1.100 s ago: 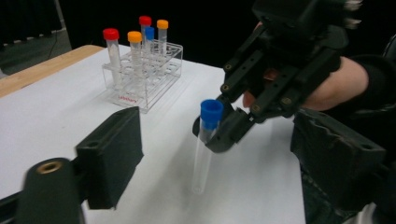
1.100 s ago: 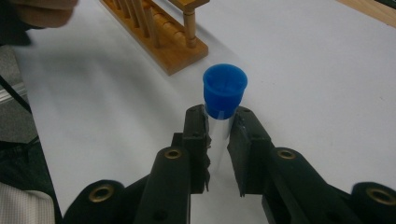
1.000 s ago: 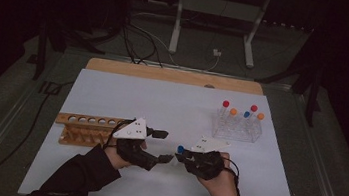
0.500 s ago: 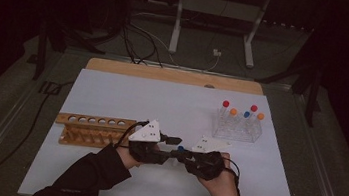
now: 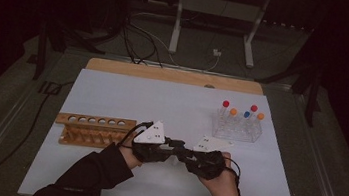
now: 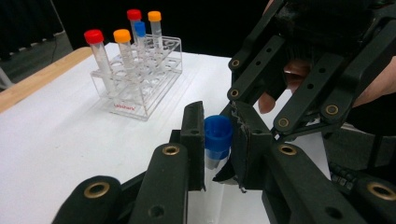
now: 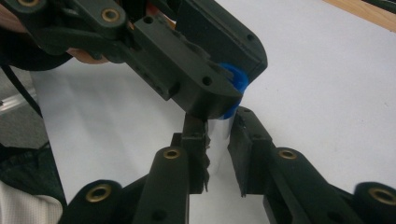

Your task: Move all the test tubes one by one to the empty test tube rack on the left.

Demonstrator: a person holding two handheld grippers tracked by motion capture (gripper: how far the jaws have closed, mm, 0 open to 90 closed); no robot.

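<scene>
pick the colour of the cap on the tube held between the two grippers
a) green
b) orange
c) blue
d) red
c: in the left gripper view the left gripper closes its jaws on the blue cap of the tube, and in the right gripper view the right gripper grips the clear body just below that cap.

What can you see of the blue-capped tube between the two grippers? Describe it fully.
The blue-capped tube is a small clear plastic tube with a ribbed blue screw cap. The left gripper clamps the cap; the right gripper grips the clear body below. It is held above the white mat.
</scene>
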